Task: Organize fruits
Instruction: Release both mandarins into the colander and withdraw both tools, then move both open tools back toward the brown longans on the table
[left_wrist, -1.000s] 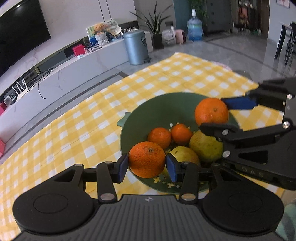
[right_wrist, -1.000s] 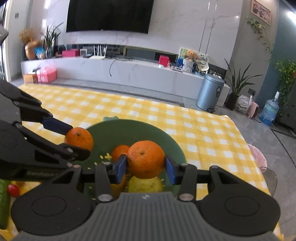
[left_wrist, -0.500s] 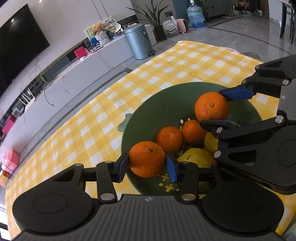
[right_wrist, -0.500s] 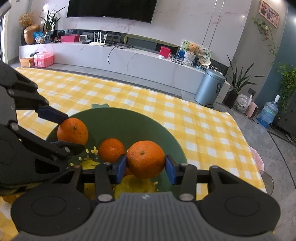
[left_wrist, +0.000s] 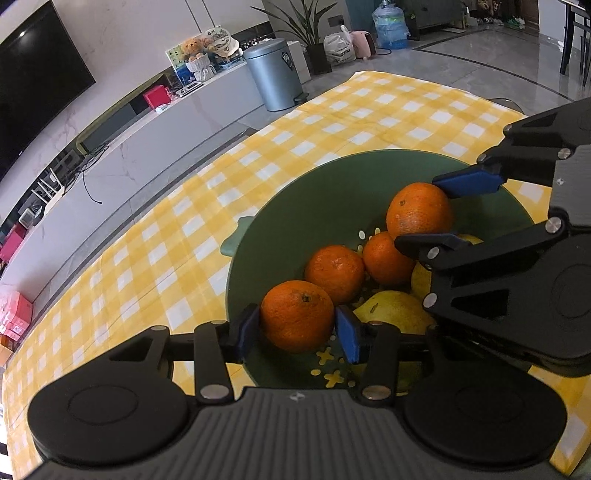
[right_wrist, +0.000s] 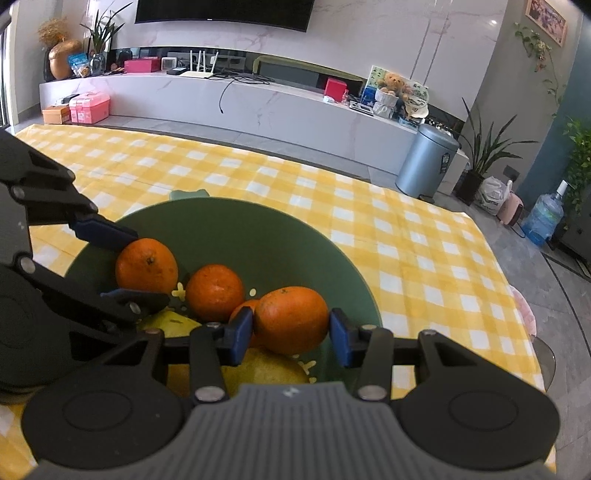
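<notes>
- Left wrist view: left claw (left_wrist: 297, 330) pinches an orange (left_wrist: 296, 315) between its blue pads over the near rim of the green bowl (left_wrist: 295, 206); two smaller oranges (left_wrist: 334, 273) and a yellow pear (left_wrist: 395, 312) lie inside.
- Right wrist view: right claw (right_wrist: 291, 334) grips another orange (right_wrist: 291, 319) above the bowl (right_wrist: 258, 236), possibly resting on fruit; the checked worktop (right_wrist: 406, 236) lies beyond.

**Two oranges held over the green bowl**

The left gripper (left_wrist: 297, 328) clamps an orange (left_wrist: 297, 315) at the green bowl's (left_wrist: 332, 181) near rim. At right, the right gripper (left_wrist: 437, 212) pinches another orange (left_wrist: 419, 214) above two loose oranges and a yellow pear (left_wrist: 391, 308).
</notes>
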